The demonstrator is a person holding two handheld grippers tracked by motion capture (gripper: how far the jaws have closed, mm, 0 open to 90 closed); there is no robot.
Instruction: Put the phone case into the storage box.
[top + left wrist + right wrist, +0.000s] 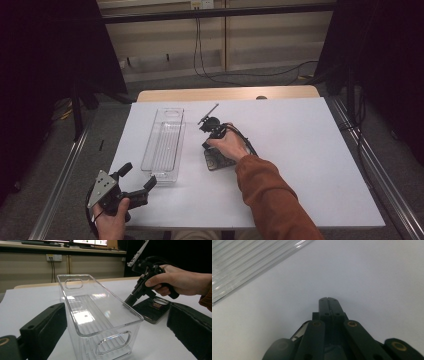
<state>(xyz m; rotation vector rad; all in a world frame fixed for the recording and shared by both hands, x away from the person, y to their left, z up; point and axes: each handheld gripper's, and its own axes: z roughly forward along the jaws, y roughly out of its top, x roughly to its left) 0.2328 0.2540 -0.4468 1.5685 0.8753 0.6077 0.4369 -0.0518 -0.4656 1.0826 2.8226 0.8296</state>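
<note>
Tongs at work on a white surface (300, 165): the right tongs (206, 144), jaws pressed together and empty, point down at the sheet between a clear plastic bin (164, 145) and a small dark flat device (218, 160). The left tongs (136, 181) gape wide near the bin's near end, holding nothing.
</note>
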